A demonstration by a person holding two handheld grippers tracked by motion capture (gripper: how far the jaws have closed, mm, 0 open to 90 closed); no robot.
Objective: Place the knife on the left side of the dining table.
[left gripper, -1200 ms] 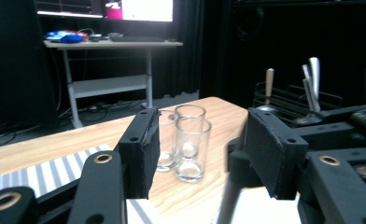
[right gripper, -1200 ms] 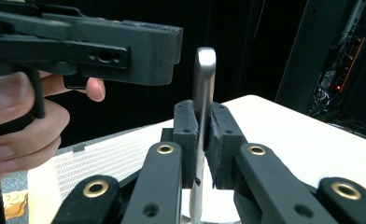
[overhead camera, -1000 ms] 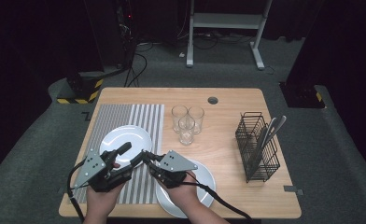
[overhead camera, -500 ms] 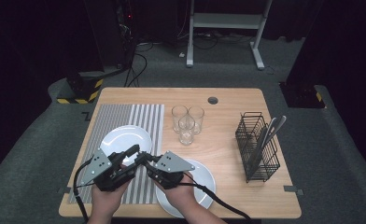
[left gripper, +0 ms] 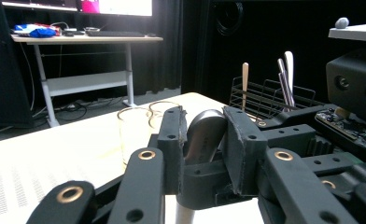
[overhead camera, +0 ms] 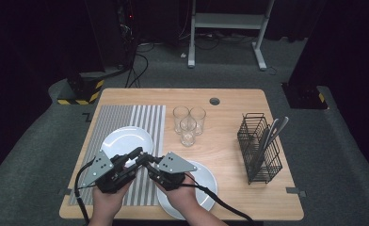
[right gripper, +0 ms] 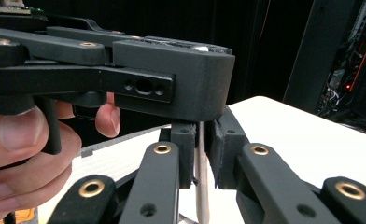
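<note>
My two grippers meet tip to tip low over the striped mat [overhead camera: 126, 117], between two white plates. A metal piece of cutlery, its kind unclear, stands between them. My left gripper [overhead camera: 138, 154] has just been closing its jaws, and its pads [left gripper: 172, 135] now press the rounded metal end [left gripper: 204, 135]. In its own view the left gripper [left gripper: 204, 126] faces the right gripper's body [left gripper: 354, 88]. My right gripper [overhead camera: 146, 159] is shut on the same piece, seen edge-on as a thin strip [right gripper: 200, 186] between the pads of the right gripper [right gripper: 200, 135].
One white plate [overhead camera: 126, 139] lies on the mat, another [overhead camera: 204, 181] on the bare wood under the right hand. Three glasses [overhead camera: 188, 123] stand mid-table. A black wire basket [overhead camera: 260, 146] with cutlery stands at the right. The table's front edge is close.
The left gripper's jaws, wide apart a second ago, have closed onto the cutlery piece held by the right gripper. Both hands stayed where they were.
</note>
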